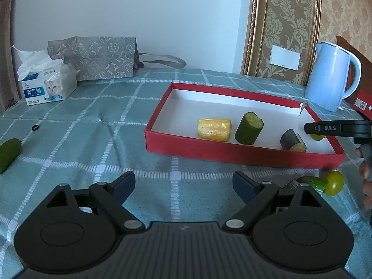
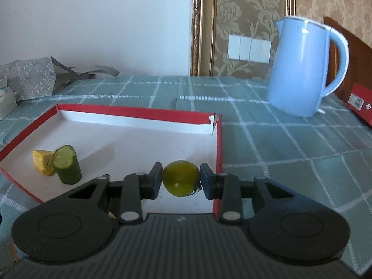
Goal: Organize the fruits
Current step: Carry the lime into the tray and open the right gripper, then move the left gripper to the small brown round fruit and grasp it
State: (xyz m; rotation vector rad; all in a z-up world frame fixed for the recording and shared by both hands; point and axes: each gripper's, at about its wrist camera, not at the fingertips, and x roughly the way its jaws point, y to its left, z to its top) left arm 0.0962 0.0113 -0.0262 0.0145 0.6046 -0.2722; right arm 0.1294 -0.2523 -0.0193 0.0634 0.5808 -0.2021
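Right tool (image 2: 181,178) — round, glossy green tomato (image 2: 181,178) between its fingers.

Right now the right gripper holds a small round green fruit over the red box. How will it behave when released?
The green fruit looks round and smooth, so it will probably roll on the flat floor of the red box. The right gripper touches it only at two sides, so it may slip.

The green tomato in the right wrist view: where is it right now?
The green tomato sits between the fingers of the right gripper, over the red box near its right wall, right of the cucumber piece.
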